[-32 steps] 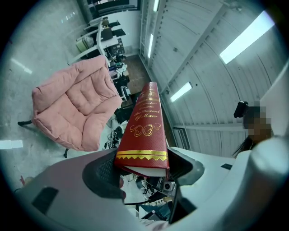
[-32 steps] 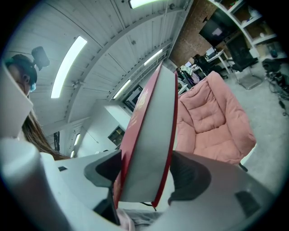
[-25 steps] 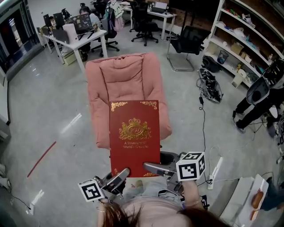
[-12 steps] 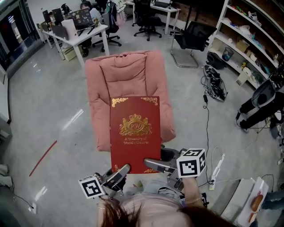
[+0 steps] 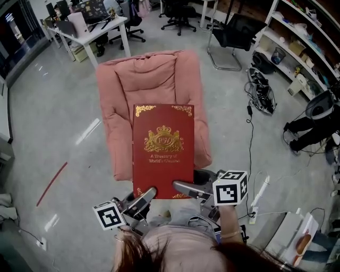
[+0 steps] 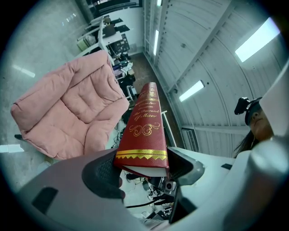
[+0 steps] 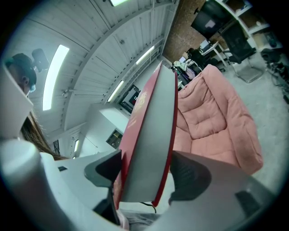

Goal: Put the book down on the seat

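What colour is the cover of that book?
Deep red book with gold crest and corner ornaments; best in the head view.

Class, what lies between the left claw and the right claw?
The near edge of the red book, gripped by the left claw and the right claw, in the head view.

White desk point(image 5: 101, 27), black office chair point(image 5: 178, 11), shelving point(image 5: 305, 45), floor cables point(image 5: 264, 90)

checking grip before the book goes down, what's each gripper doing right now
Left gripper: closed on the red book, at its spine corner.
Right gripper: closed on the same red book, at its page edge.
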`<control>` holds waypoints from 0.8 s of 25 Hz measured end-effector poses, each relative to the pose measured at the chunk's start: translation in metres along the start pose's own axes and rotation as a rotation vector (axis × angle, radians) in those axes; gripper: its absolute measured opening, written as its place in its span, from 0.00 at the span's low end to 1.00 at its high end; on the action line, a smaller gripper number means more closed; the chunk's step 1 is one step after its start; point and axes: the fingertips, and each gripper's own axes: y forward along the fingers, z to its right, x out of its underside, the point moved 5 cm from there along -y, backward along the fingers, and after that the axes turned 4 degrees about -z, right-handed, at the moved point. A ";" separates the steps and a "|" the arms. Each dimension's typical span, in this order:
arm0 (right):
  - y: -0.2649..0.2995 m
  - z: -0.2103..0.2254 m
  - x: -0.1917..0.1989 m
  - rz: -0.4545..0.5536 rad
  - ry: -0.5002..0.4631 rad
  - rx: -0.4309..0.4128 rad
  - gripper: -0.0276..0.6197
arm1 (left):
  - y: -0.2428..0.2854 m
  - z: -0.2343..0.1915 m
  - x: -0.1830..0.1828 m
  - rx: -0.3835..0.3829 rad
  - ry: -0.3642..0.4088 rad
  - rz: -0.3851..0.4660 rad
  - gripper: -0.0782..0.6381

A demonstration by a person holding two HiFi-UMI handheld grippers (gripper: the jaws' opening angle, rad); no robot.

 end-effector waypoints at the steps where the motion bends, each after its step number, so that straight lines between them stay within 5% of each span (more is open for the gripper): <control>1: 0.001 0.004 -0.005 -0.002 0.000 0.000 0.55 | 0.005 -0.001 -0.004 -0.004 -0.001 -0.004 0.51; 20: 0.051 0.105 -0.094 -0.105 0.047 -0.002 0.55 | 0.088 -0.067 -0.088 -0.087 -0.074 -0.031 0.52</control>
